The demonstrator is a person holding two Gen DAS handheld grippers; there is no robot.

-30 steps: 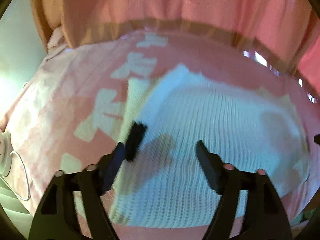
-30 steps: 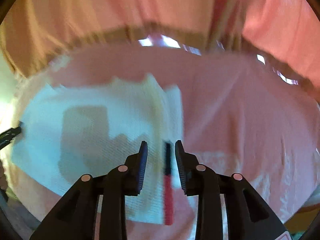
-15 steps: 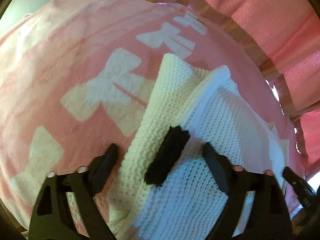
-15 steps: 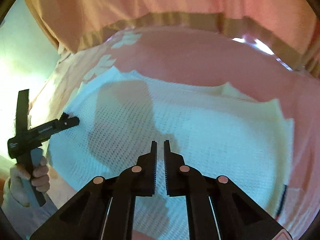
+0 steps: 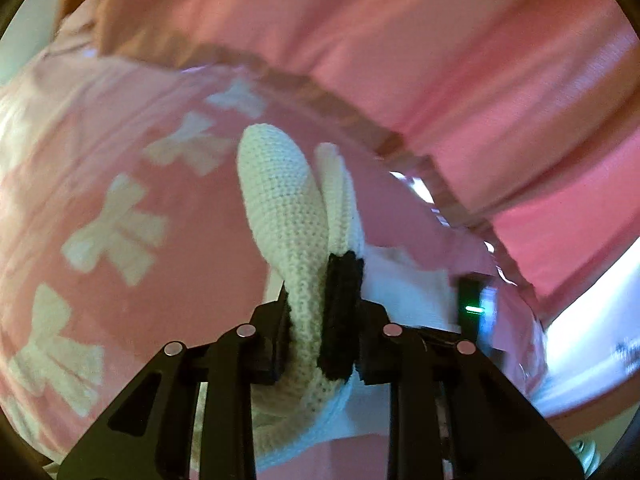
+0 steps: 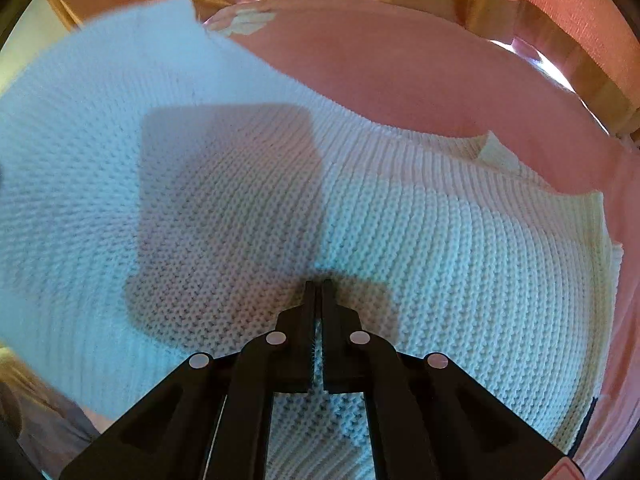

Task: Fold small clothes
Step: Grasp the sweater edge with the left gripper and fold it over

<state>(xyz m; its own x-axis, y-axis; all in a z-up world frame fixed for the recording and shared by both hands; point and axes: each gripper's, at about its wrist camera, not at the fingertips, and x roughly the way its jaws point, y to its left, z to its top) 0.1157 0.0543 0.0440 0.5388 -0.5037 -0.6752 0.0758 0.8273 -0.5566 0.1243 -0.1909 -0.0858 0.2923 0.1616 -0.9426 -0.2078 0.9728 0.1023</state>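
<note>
The white knitted garment [image 6: 360, 208] is spread across the centre of the right wrist view, on the pink bedcover [image 5: 120, 208] of a bed. Its edge with a black trim patch [image 5: 340, 312] is gripped by the left tongs [image 5: 320, 320] at lower centre. The right tongs [image 6: 318, 284] are closed, empty, tips pressed onto the knit. The lifted edge should be carried over evenly while the body is pinned. No legible writing is seen.

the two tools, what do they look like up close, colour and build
Both the left tool and the right tool are matte black plastic: two flat fingers on angled struts with triangular cut-outs, and four round silver rivets across the linkage. The right tool's finger pads are finely ribbed. No cables, sleeves or lettering show.
</note>
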